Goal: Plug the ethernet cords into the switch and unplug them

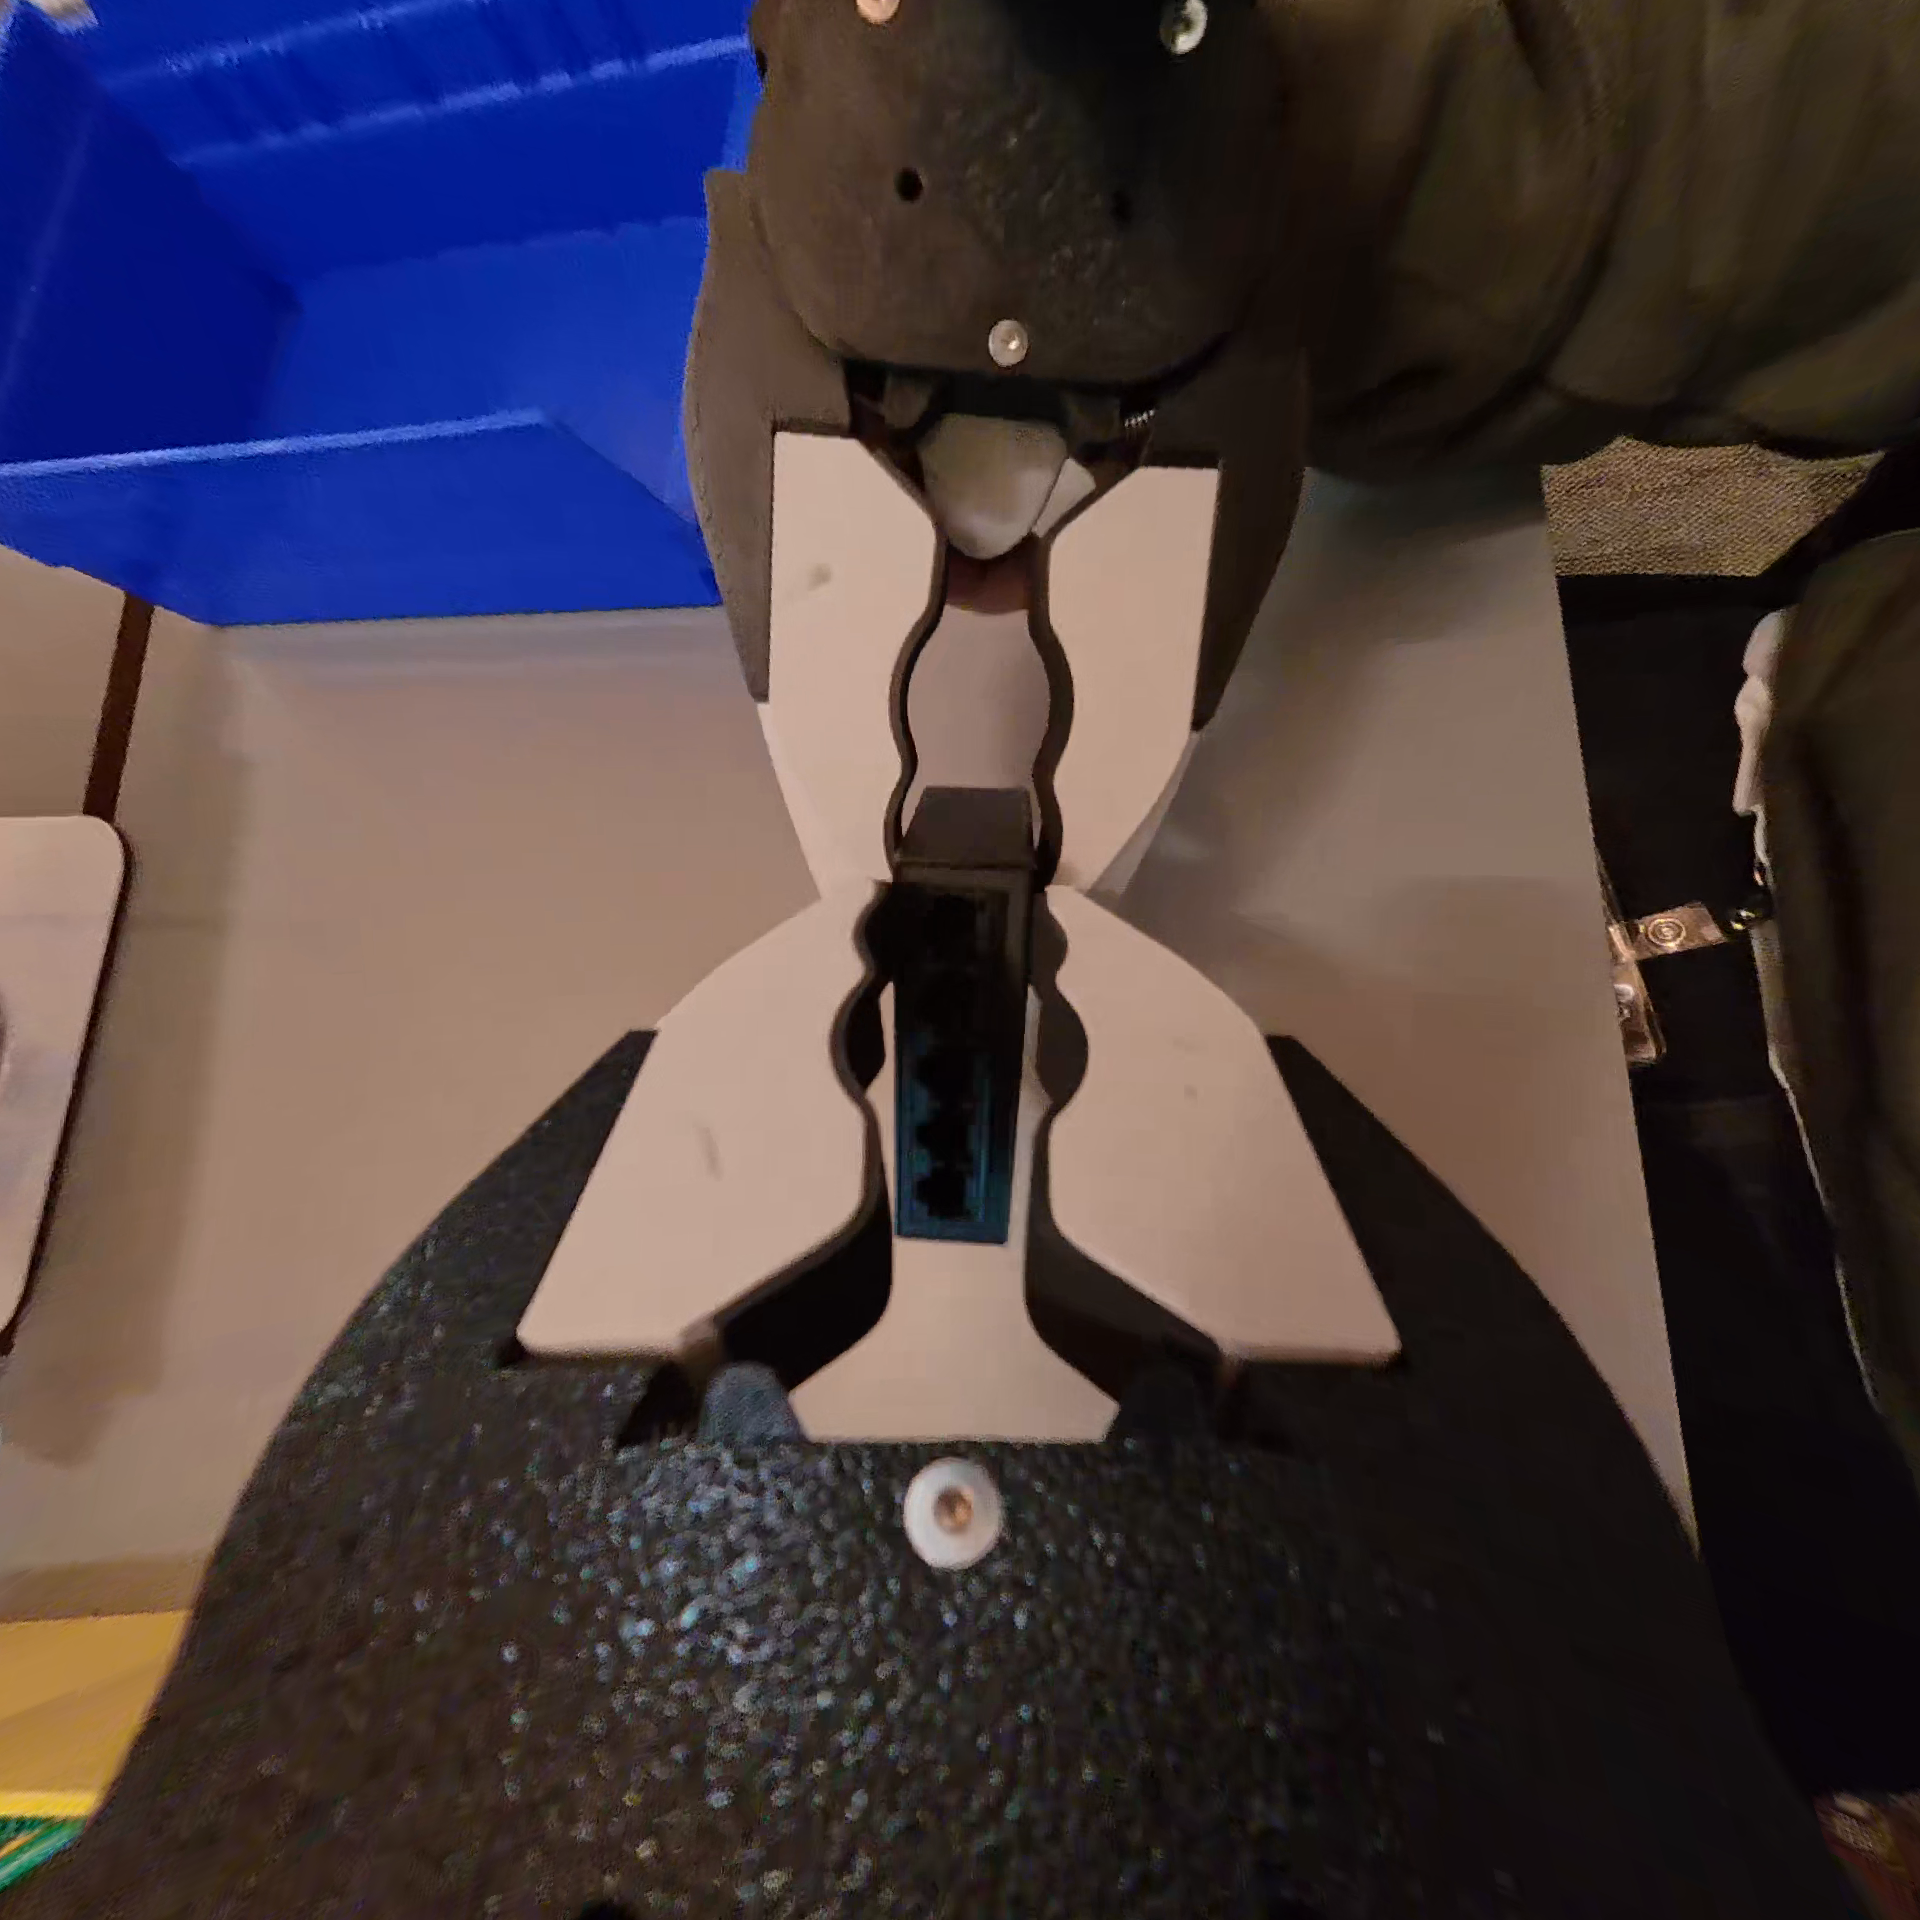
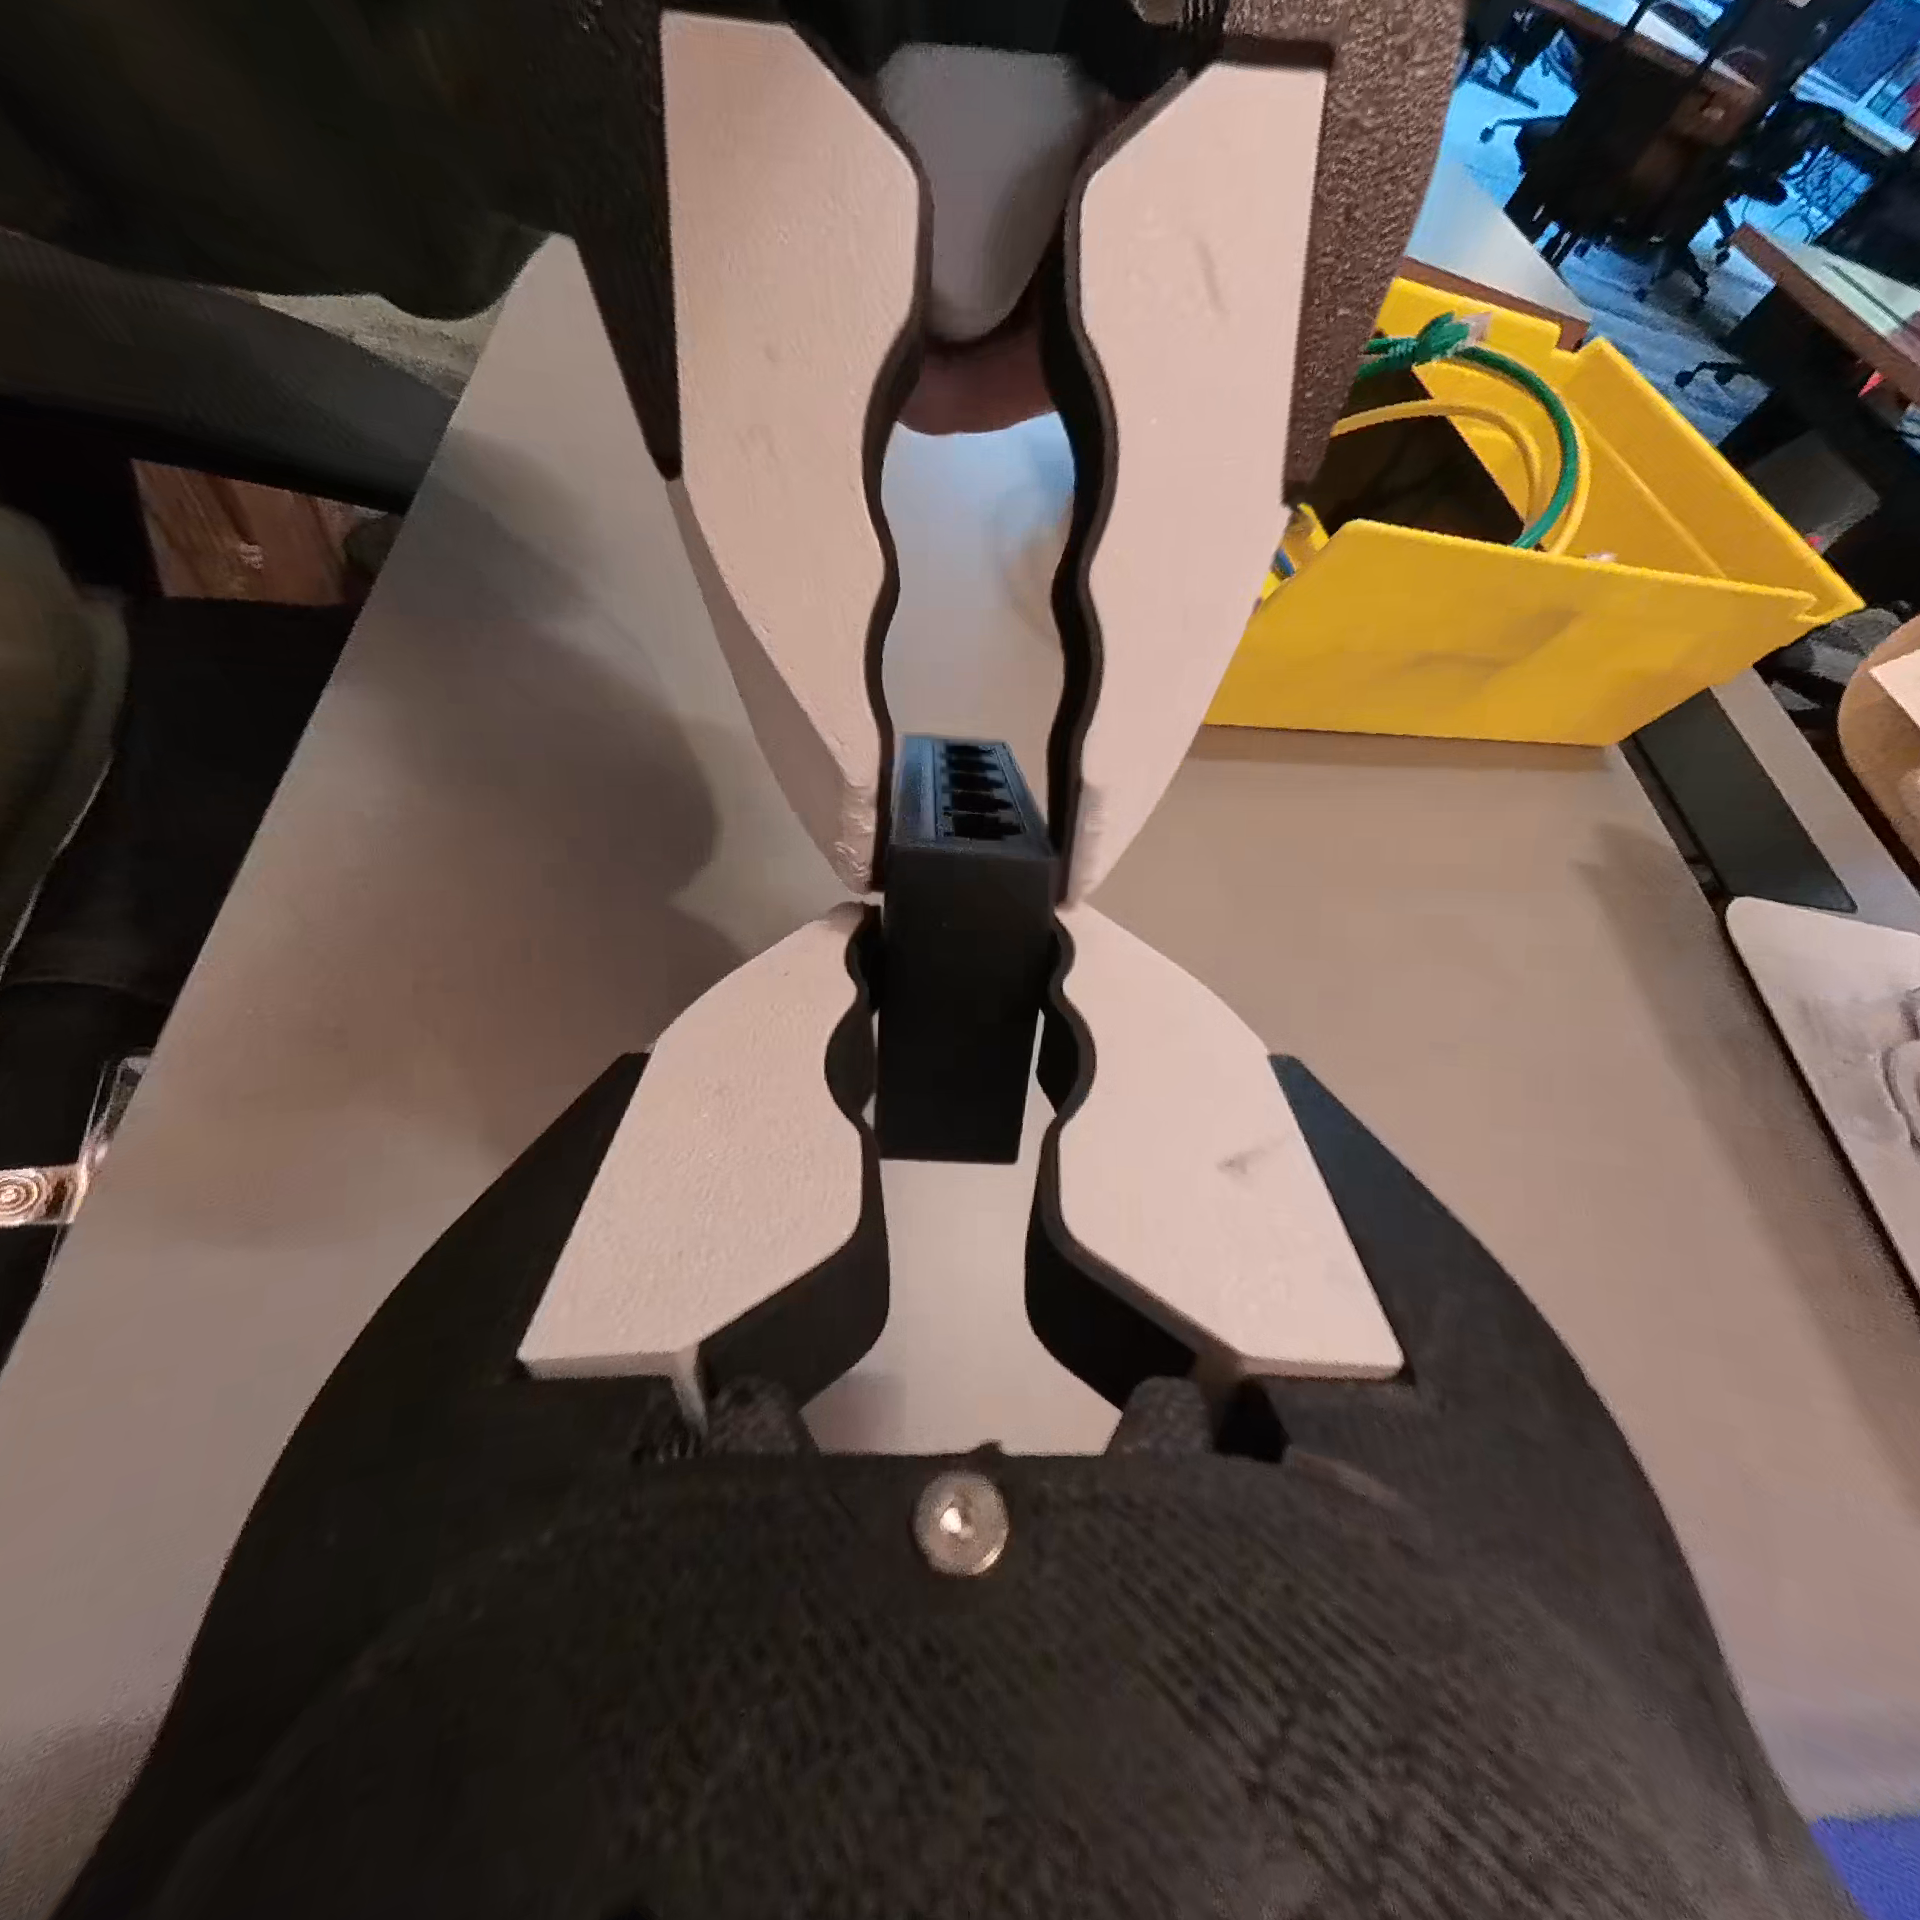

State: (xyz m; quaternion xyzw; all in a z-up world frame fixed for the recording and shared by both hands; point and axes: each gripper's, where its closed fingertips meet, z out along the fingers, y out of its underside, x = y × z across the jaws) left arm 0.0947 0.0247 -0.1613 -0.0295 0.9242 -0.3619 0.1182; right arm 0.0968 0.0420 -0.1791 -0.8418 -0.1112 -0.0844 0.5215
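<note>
1. The black switch (image 1: 961,1049) is held above the table (image 1: 416,987), no readable writing on it.
2. Left gripper (image 1: 956,914) and right gripper (image 2: 961,914) jaws both clench it from opposite ends.
3. Green ethernet cords (image 2: 1507,416) lie in a yellow bin (image 2: 1455,644).

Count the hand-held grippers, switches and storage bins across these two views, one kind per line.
Hand-held grippers: 2, the left hand-held gripper and the right hand-held gripper, each shut on the switch from opposite ends.
Switch: 1, black.
Bins: 2, a blue bin and a yellow bin holding cords.
Total: 5.
</note>
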